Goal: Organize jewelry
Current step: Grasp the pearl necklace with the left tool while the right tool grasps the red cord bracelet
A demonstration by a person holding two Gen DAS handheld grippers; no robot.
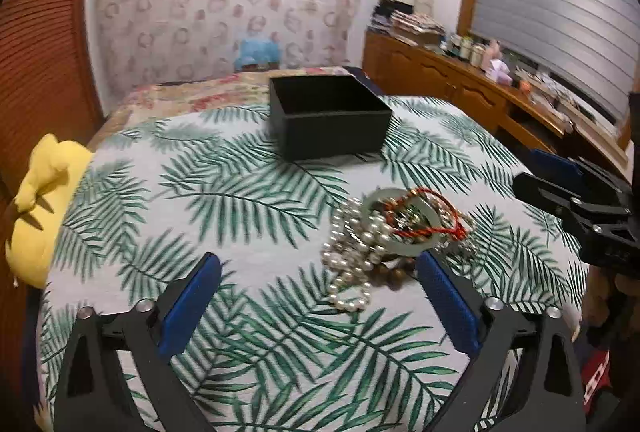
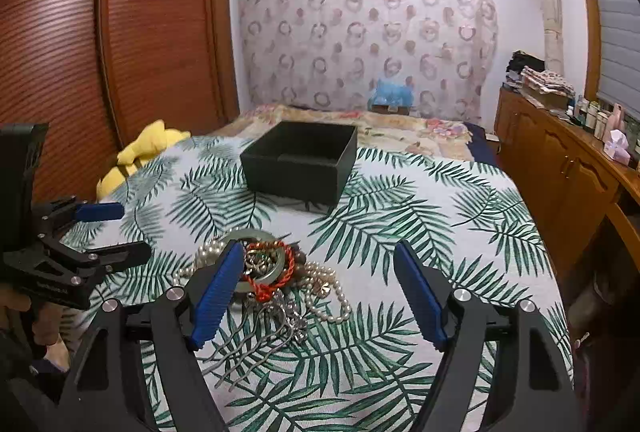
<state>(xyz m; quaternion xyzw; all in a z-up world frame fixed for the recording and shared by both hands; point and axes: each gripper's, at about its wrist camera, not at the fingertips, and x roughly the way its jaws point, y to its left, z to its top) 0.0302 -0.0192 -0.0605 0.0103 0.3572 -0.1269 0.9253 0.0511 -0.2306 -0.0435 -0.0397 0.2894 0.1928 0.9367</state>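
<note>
Bed (image 2: 460, 199) with palm-leaf cover carries everything; soft fabric, so anything I press down on sinks and shifts.

Black box (image 2: 300, 161) sits open at 12 o'clock from the pile, well apart, looks empty. It's light card by the look of it: a bump from either gripper probably slides it.

Jewelry pile (image 2: 276, 272) is the main risk. Pearl strand (image 1: 352, 256), jade bangle (image 1: 404, 228), red cord (image 1: 430, 222), brown beads and a silver hair comb (image 2: 260, 344) all lie tangled. Pull one piece and I likely drag the rest, or spill them short of the box.

Right gripper (image 2: 318, 292): fingers spread wide, holding nothing, left finger at the pile's 9 o'clock edge.

Left gripper (image 1: 320, 306): fingers spread wide, empty, pile at its 1 o'clock. Both converging here could collide.
</note>
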